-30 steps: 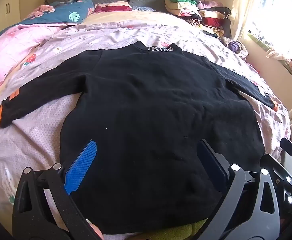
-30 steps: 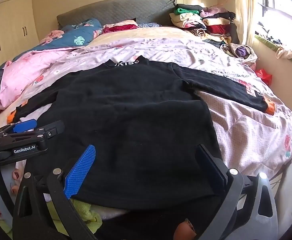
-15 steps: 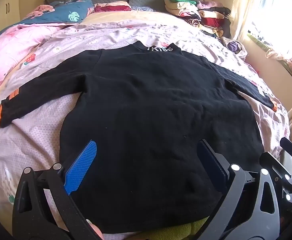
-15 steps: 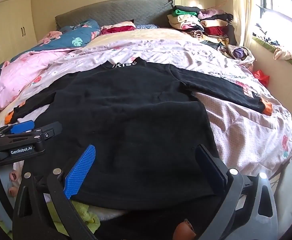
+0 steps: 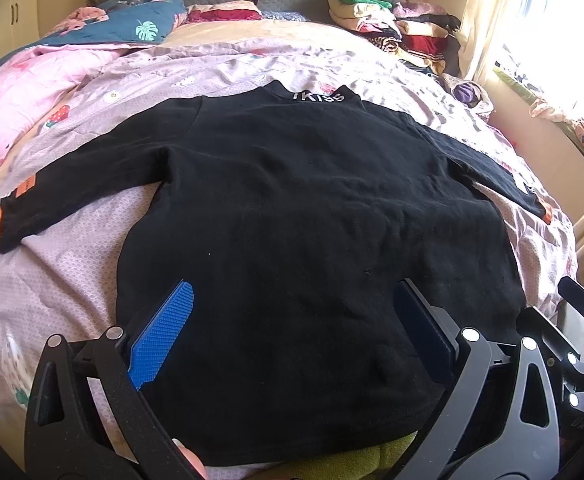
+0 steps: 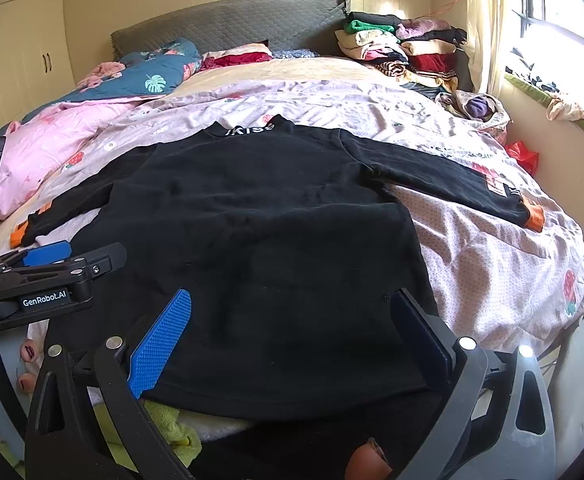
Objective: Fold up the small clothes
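Observation:
A black long-sleeved top [image 5: 312,216] with orange cuffs lies flat, back up, on the bed, collar far, hem near me; it also shows in the right wrist view [image 6: 260,240]. Both sleeves are spread out sideways. My left gripper [image 5: 292,328] is open and empty, hovering over the hem's left part. My right gripper [image 6: 292,332] is open and empty over the hem's right part. The left gripper also shows at the left edge of the right wrist view [image 6: 48,276].
The bed has a lilac patterned cover [image 5: 72,248] and a pink quilt [image 5: 20,96] at the left. A pile of folded clothes [image 6: 400,52] sits at the far right by the headboard. A window and sill run along the right. A yellow-green cloth [image 6: 168,428] lies under the hem.
Both grippers have drifted slightly; the right wrist view has pulled back a little from the top. The top has not moved.

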`<state>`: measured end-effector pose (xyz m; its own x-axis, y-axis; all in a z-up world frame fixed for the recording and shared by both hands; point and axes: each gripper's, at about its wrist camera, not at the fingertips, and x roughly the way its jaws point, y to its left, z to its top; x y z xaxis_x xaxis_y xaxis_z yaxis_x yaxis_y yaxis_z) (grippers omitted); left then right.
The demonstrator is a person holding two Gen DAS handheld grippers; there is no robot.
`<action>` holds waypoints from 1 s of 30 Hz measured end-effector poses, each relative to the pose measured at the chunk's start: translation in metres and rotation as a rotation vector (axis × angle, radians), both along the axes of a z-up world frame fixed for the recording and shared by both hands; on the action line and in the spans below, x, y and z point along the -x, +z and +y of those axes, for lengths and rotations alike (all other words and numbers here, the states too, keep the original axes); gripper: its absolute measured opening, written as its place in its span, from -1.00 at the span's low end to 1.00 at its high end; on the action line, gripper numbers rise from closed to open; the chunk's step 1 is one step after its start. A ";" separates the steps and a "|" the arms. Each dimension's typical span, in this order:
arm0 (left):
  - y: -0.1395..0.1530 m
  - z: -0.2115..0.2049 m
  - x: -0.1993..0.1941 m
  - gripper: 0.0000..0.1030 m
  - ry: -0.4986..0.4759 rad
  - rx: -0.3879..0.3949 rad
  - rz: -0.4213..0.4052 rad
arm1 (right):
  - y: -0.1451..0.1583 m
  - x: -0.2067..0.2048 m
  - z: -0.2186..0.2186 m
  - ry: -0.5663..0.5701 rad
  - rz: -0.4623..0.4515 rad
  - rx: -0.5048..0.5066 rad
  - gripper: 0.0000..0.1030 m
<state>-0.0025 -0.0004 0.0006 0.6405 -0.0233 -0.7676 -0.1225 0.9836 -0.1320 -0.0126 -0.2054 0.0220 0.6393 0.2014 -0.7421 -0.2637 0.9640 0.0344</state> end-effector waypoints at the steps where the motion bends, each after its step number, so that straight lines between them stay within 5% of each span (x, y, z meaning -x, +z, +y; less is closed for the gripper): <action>1: 0.000 0.000 0.000 0.82 -0.001 0.000 -0.001 | 0.000 0.000 0.000 0.001 0.000 0.000 0.92; 30: 0.003 -0.002 0.000 0.82 -0.002 0.005 -0.003 | 0.000 0.002 0.001 -0.002 -0.007 0.007 0.92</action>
